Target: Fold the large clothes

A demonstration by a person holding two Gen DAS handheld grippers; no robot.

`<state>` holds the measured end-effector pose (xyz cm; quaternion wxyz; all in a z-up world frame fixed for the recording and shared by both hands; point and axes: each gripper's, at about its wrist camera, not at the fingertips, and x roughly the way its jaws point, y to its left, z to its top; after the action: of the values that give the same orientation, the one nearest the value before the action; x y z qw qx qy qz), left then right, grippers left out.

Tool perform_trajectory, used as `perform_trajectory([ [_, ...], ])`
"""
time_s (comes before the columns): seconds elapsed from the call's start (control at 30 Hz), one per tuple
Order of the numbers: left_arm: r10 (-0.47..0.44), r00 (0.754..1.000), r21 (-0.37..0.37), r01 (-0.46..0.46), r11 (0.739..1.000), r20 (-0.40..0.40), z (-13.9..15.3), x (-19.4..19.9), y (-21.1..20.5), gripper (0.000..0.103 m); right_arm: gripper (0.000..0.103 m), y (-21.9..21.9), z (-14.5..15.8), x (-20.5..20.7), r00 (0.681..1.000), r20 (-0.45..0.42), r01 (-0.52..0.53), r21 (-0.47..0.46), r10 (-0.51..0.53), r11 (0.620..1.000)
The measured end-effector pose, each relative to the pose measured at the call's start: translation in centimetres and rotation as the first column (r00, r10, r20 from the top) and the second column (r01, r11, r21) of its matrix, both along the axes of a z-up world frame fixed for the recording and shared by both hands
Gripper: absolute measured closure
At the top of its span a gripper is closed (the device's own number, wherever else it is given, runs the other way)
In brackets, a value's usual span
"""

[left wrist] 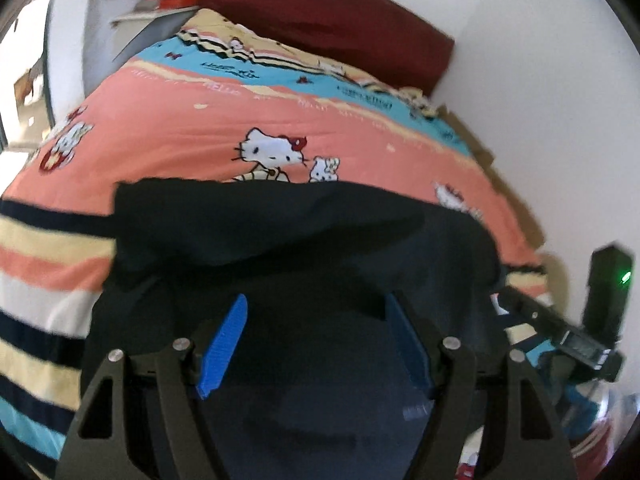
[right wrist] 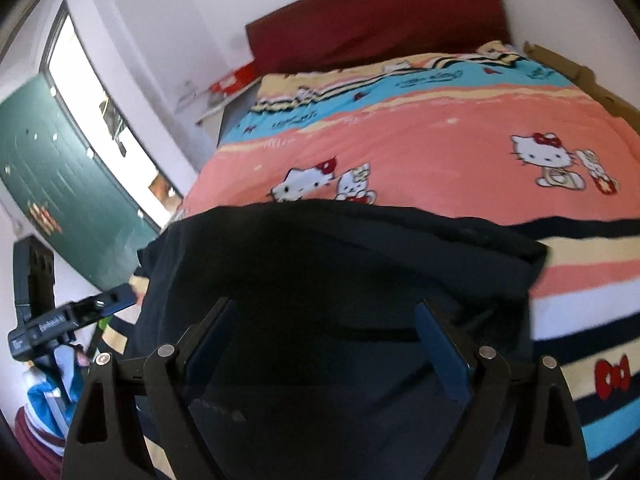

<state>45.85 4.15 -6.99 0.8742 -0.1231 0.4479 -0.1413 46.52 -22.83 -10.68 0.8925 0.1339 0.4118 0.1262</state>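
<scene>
A large black garment (left wrist: 280, 220) lies on the near part of the bed, its far edge folded over in a rounded line. In the left wrist view my left gripper (left wrist: 316, 304) hovers over it, blue pads (left wrist: 224, 344) spread wide and open, with no cloth pinched between them. The right wrist view shows the same black garment (right wrist: 340, 248) from the other side. My right gripper (right wrist: 326, 306) stands open above it, and its dark blue pads (right wrist: 444, 356) hold nothing. Both views are a little blurred.
The bed wears a pink, blue and striped cartoon-cat cover (left wrist: 200, 132) (right wrist: 440, 140), with a dark red headboard (right wrist: 376, 12) at the far end. Cardboard (right wrist: 580, 76) lines the wall side. A green door (right wrist: 60, 180) stands open at the left. The other gripper's black housing (left wrist: 600, 320) shows at the right edge.
</scene>
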Motion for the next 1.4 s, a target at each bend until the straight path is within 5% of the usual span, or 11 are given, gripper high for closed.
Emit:
perform_trajectory([
  [0.17,0.012,1.0,0.142,-0.012,0.99,-0.001,-1.8,4.4,-3.3,0.032,0.013,1.5,-3.3,3.7,0.998,-0.063,-0.001,-0.081,-0.005,0.997],
  [0.33,0.019,0.994,0.259,0.009,0.966,-0.103,-5.2,9.4,-4.6,0.027,0.009,1.7,-5.7,7.4,0.993,-0.117,0.009,-0.15,-0.027,0.989],
  [0.67,0.051,0.99,0.264,-0.015,0.964,-0.131,-8.7,11.6,-4.5,0.024,0.006,1.7,-9.4,10.5,0.987,-0.148,0.04,-0.174,-0.066,0.984],
  [0.93,0.019,0.984,0.254,0.027,0.967,-0.177,-7.6,10.2,-1.5,0.024,0.006,-0.2,-8.6,9.1,0.984,-0.177,0.009,-0.12,-0.031,0.993],
  [1.1,0.065,0.98,0.278,-0.011,0.961,-0.187,-7.0,8.7,1.0,0.024,0.006,-3.8,-9.1,6.9,0.979,-0.185,0.078,-0.041,-0.084,0.996],
  [1.2,0.106,0.983,0.324,-0.051,0.945,-0.153,-5.2,7.4,1.9,0.024,0.006,-4.4,-8.4,6.1,0.969,-0.207,0.109,-0.145,-0.137,0.983],
  [1.4,0.099,0.993,0.294,-0.078,0.953,-0.057,-3.5,4.7,2.5,0.024,0.006,-4.4,-5.5,4.2,0.978,-0.138,0.132,-0.15,-0.153,0.98],
])
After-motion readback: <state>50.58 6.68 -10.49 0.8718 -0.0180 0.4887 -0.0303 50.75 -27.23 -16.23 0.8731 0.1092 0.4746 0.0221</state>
